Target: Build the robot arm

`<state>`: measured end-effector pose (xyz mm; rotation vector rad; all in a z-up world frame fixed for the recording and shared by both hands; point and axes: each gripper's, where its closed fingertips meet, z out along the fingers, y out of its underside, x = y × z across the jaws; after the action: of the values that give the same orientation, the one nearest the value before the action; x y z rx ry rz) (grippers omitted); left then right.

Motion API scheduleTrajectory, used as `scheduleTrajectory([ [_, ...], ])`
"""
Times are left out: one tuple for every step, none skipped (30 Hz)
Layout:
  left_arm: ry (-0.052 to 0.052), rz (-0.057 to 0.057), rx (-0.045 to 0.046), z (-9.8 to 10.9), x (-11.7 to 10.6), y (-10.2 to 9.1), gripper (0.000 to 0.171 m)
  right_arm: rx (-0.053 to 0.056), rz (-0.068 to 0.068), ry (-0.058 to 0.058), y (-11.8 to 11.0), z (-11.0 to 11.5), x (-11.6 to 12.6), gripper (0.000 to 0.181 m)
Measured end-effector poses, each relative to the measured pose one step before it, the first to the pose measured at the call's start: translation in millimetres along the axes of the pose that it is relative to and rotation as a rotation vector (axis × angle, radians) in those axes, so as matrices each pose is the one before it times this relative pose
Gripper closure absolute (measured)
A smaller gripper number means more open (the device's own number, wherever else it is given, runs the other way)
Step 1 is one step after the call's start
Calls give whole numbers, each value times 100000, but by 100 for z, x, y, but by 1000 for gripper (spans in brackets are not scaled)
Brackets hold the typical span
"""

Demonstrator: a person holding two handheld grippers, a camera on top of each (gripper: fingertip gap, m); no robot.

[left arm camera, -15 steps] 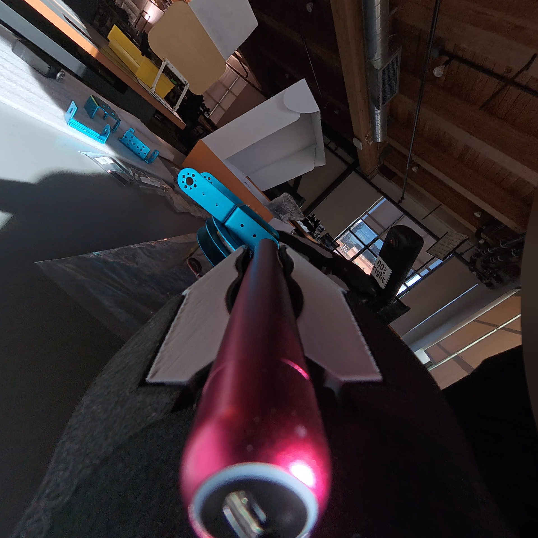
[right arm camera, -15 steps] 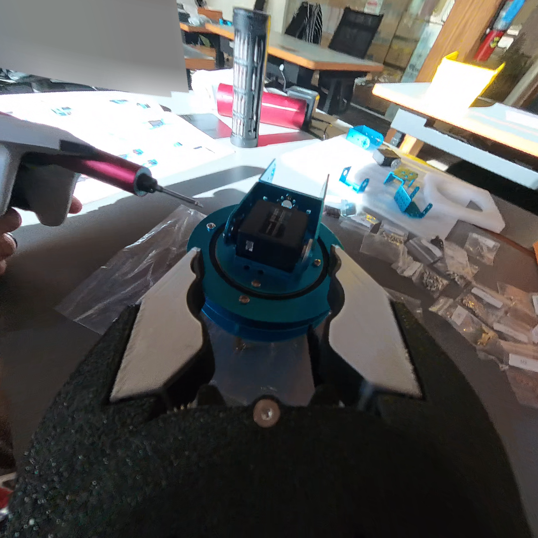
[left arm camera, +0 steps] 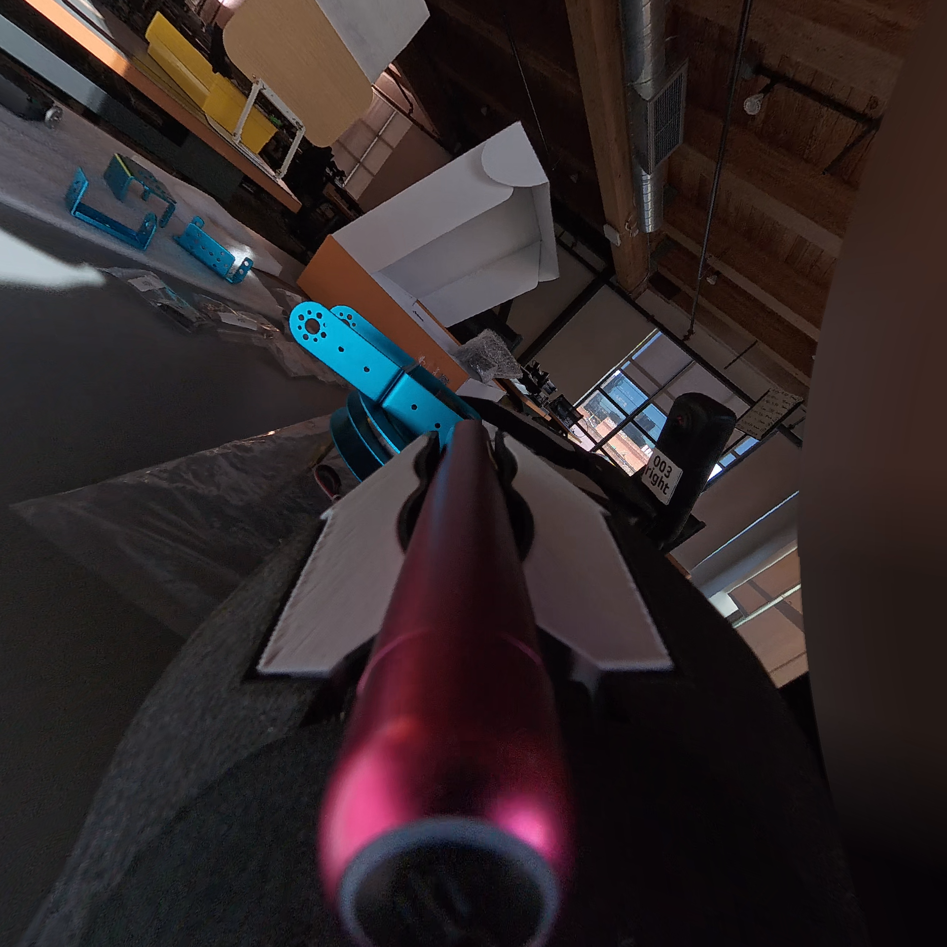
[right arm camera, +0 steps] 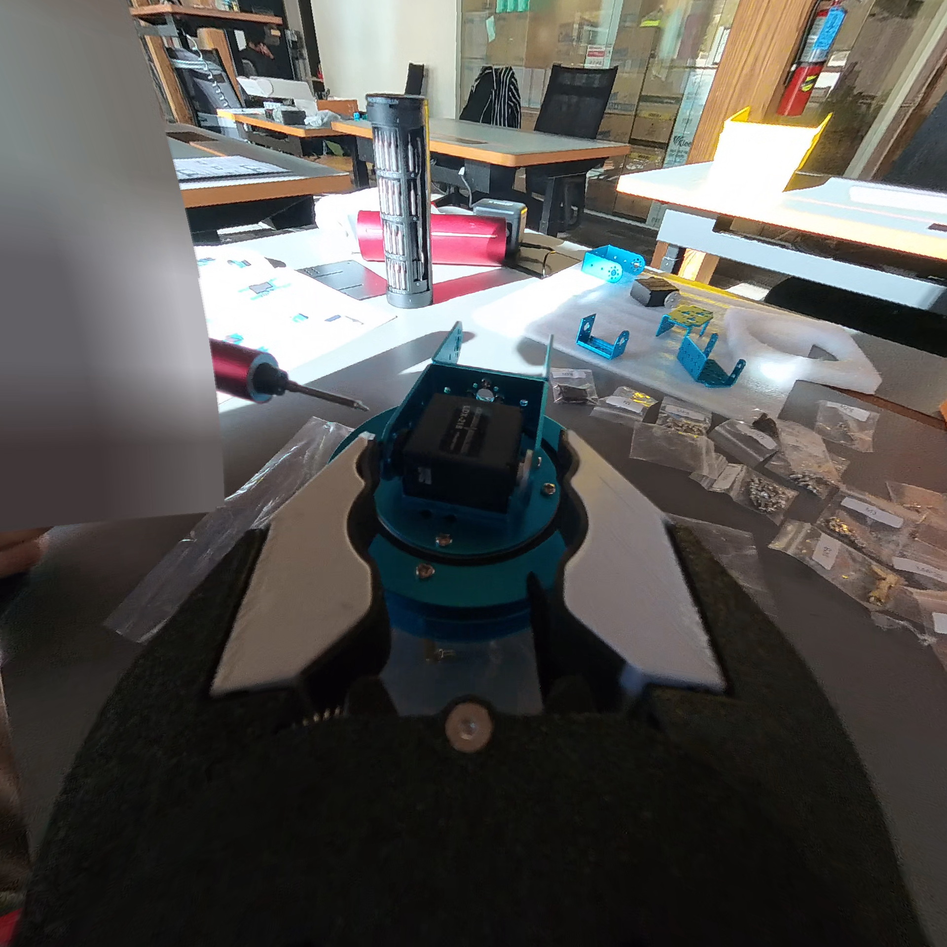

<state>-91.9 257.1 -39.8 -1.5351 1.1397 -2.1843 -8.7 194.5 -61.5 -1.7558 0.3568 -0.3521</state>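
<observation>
Your left claw (left arm camera: 461,456) is clamping slim magenta metal screwdriver (left arm camera: 451,666); right claw (right arm camera: 469,461) is gripping round blue aluminium turntable base (right arm camera: 461,563). Screwdriver tip is hovering just beside blue U-bracket (right arm camera: 492,379).

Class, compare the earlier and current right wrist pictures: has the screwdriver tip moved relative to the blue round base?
Yes. The screwdriver tip has moved nearer the blue round base, now close above its left rim.

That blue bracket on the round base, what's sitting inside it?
A black boxy motor unit sits between the blue bracket walls; its underside and fastenings are hidden.
</observation>
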Motion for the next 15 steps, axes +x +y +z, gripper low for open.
scheduleTrajectory([
  [-139,-397,-1054,67,-112,171,151,-973,-939,-299,165,85,-189,116],
  [-110,-692,78,23,-115,17,151,-1600,-1710,328,282,97,-136,118],
  [499,-933,300,-5,-32,-14,151,-458,-2125,1467,97,17,34,118],
  [687,-1026,-41,11,-3,21,152,-551,-1088,1082,66,0,9,118],
  [511,-702,-232,40,-1,35,152,-405,-411,548,24,16,5,118],
  [312,-194,-497,69,-1,89,151,-288,114,245,15,29,1,118],
  [129,106,20,64,-5,39,151,-333,142,194,4,17,7,118],
  [181,-78,-40,79,14,35,152,-453,-83,192,21,-1,5,118],
  [10,-154,-359,82,-9,95,151,-363,-290,115,18,8,8,118],
  [45,-95,-129,80,-15,51,151,-343,88,96,8,11,11,118],
  [86,-230,-103,45,-5,49,151,-242,97,175,0,25,7,118],
  [-118,-213,95,15,-37,-5,152,-86,-78,172,-2,36,7,118],
  [-285,214,-124,6,-47,15,151,-94,151,97,-8,34,4,118],
  [119,376,-151,-8,5,8,151,-140,118,86,-2,35,14,118],
  [100,20,325,-26,13,-55,152,-82,-48,84,-10,26,-2,118],
])
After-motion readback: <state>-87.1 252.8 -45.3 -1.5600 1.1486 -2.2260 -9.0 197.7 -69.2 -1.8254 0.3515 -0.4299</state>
